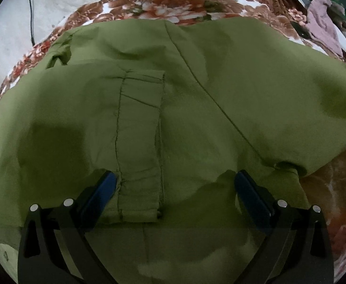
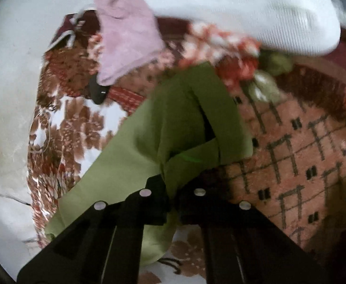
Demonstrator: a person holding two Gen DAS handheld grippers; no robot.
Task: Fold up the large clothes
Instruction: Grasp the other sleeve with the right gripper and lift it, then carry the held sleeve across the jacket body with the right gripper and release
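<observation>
Two grippers: right gripper (image 2: 171,203) pinches the soft, limp olive-green cotton garment (image 2: 173,123), lower centre. Left gripper (image 1: 173,184) fingers spread; grab a hem.

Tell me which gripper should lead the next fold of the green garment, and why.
Right. The right gripper is shut on a bunched edge of the green garment, so it can probably carry that edge over. The left gripper is open above the flat cloth, holding nothing.
</observation>
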